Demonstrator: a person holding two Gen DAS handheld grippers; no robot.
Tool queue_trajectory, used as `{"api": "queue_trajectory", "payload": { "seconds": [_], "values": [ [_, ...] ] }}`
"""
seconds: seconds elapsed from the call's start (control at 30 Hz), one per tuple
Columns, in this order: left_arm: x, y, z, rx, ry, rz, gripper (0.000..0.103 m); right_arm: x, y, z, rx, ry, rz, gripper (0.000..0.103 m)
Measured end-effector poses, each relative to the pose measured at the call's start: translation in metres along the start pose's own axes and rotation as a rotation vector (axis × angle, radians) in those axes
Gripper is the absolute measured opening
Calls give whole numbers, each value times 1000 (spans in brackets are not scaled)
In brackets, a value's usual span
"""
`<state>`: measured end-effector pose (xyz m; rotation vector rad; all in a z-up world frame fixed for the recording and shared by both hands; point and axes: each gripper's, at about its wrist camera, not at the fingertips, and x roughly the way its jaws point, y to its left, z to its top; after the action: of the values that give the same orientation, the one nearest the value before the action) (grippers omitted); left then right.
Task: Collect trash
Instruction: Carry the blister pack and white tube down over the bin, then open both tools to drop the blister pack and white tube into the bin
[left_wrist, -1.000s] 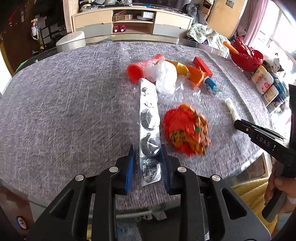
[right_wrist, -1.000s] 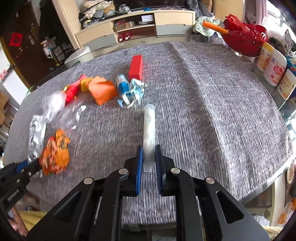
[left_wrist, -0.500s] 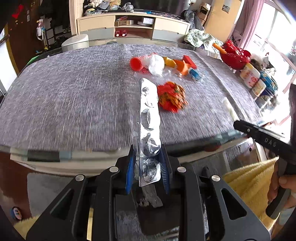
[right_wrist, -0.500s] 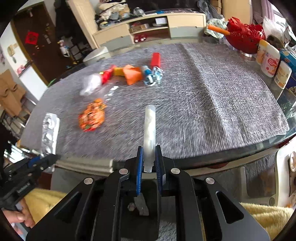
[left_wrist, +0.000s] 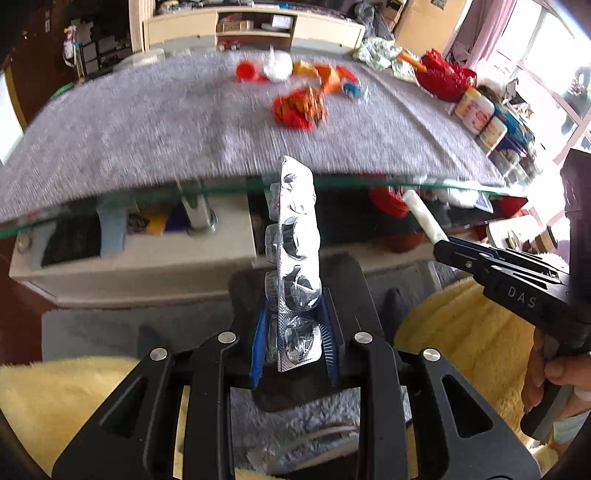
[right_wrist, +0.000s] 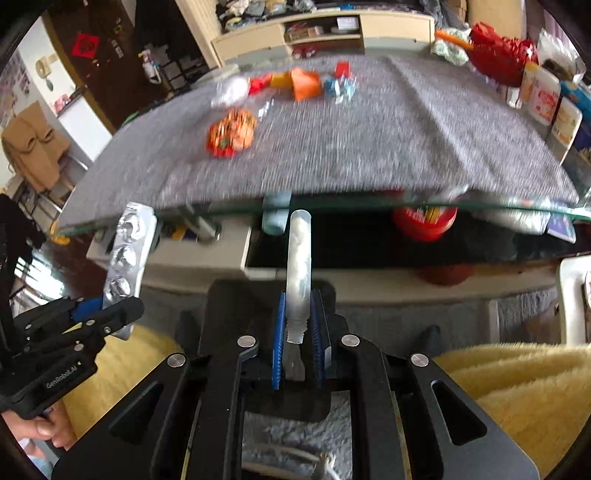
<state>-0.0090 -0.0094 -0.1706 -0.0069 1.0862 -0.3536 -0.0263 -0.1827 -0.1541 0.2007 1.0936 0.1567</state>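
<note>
My left gripper (left_wrist: 294, 332) is shut on a silver blister pack (left_wrist: 295, 254) and holds it upright below the table's front edge. My right gripper (right_wrist: 298, 325) is shut on a white plastic tube (right_wrist: 300, 254), also below the edge. Each gripper shows in the other's view: the right one with the tube (left_wrist: 424, 216), the left one with the blister pack (right_wrist: 127, 254). A crumpled orange-red wrapper (left_wrist: 300, 107) and a row of other trash, including a white plastic wad (left_wrist: 277, 68), lie on the grey table mat (left_wrist: 147, 122).
A black bin-like object (right_wrist: 269, 350) stands on the floor below both grippers, between yellow fluffy cushions (right_wrist: 517, 384). A red basket (left_wrist: 445, 79) and bottles (left_wrist: 476, 110) stand at the table's right. A low shelf (left_wrist: 140, 258) sits under the glass tabletop.
Both grippers have pulled back off the table and dropped below its front edge, each carrying its item. The table trash now looks farther away.
</note>
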Motion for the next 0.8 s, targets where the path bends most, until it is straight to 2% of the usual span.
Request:
{"api": "queue_trajectory", "payload": {
  "seconds": [0.33, 0.53, 0.67, 0.8],
  "values": [
    [46, 4, -32, -37, 124, -21, 24, 50, 2, -28, 19, 137, 32, 14],
    [68, 7, -40, -50, 201, -31, 25, 60, 3, -29, 26, 172, 45, 15],
    [74, 7, -39, -60, 220, -43, 26, 62, 3, -25, 34, 181, 60, 17],
    [72, 9, -37, -60, 211, -32, 50, 63, 1, -21, 52, 183, 61, 18]
  ]
}}
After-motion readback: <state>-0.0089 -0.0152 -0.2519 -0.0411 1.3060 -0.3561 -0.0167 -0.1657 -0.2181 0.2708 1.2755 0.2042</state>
